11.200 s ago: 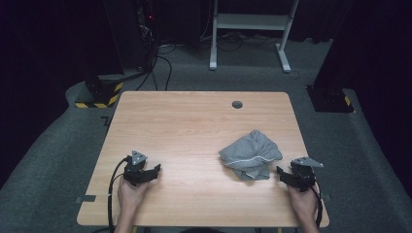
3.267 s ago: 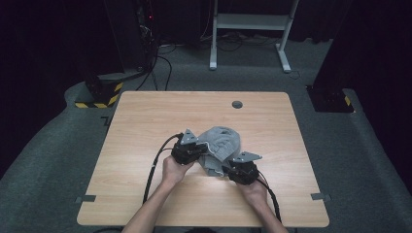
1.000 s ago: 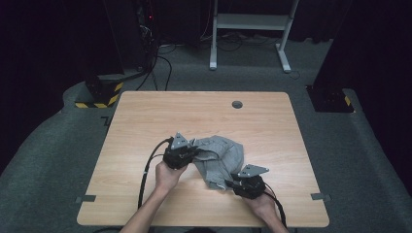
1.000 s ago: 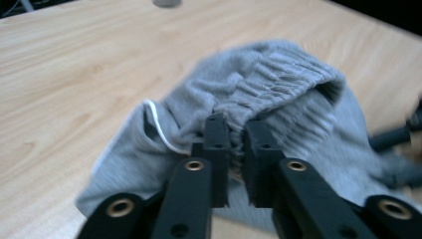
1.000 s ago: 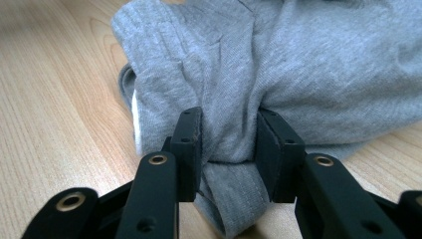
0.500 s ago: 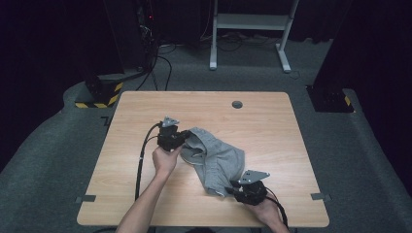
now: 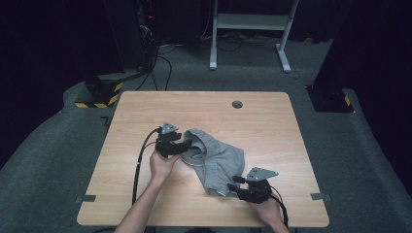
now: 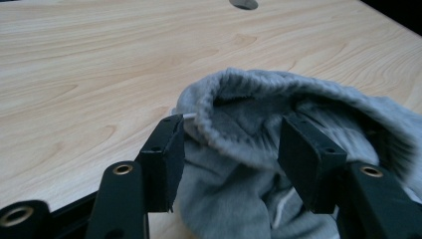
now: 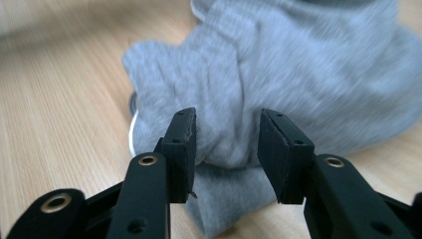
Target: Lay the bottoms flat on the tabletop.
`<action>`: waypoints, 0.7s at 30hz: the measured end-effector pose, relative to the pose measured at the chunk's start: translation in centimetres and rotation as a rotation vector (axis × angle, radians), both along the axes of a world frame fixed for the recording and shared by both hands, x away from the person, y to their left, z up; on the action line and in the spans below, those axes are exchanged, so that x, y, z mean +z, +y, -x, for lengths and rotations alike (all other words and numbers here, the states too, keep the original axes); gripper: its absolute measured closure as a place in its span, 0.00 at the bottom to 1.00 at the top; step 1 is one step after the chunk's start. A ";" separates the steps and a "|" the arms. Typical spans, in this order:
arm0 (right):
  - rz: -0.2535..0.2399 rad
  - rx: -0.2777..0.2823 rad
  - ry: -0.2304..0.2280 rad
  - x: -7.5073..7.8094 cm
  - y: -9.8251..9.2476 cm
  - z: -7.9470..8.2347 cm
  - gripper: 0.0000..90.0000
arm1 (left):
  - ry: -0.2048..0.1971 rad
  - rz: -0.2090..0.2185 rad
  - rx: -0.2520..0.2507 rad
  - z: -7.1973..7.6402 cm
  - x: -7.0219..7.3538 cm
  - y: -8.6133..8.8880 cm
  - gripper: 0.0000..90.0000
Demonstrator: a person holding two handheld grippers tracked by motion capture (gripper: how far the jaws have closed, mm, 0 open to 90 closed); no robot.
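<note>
The garment [image 7: 216,160] is soft grey knit cloth, fleecy and matt, with a ribbed hem [image 8: 234,87] and a thin white cord [image 9: 132,130] at one edge. The table [image 7: 204,109] is pale wood with a smooth, faintly satin grain and a dark round insert [image 7: 237,104]. Both grippers' jaws are matt black plastic with brass-coloured metal eyelets [image 8: 122,169], their pads slightly rough-edged. The floor [image 7: 63,141] looks like coarse grey carpet.

Table [image 7: 272,121] evenly lit from above, dark surroundings, soft shadows, grey cloth [image 9: 318,59] blurred in right gripper view
</note>
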State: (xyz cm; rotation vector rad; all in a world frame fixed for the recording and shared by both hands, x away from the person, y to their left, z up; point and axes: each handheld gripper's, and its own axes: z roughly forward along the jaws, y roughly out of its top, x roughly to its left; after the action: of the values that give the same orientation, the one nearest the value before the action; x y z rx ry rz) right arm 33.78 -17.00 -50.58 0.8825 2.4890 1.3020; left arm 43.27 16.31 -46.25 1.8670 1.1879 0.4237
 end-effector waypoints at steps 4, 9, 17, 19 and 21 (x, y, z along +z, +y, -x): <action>-0.004 0.012 -0.035 0.8 0.7 0.1 0.66 | 0.003 -0.004 -0.016 1.3 -0.4 0.5 0.48; 0.000 0.057 -0.054 1.3 2.0 0.0 0.65 | 0.048 -0.038 -0.036 2.1 -2.2 0.0 0.45; 0.029 0.119 -0.073 1.6 4.3 0.2 0.56 | 0.082 -0.061 -0.009 1.4 -4.6 -1.0 0.44; 0.056 0.134 -0.070 1.4 4.8 0.2 0.54 | 0.084 -0.055 -0.004 1.4 -4.9 -1.1 0.44; 0.097 0.143 -0.066 0.9 5.4 0.1 0.53 | 0.085 -0.055 0.005 1.3 -5.2 -1.0 0.44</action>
State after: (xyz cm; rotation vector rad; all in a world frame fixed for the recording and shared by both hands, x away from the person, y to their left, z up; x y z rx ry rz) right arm 33.63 -11.64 -49.69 0.6400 2.5793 1.2182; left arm 41.95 15.27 -51.44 1.9461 1.2484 0.3860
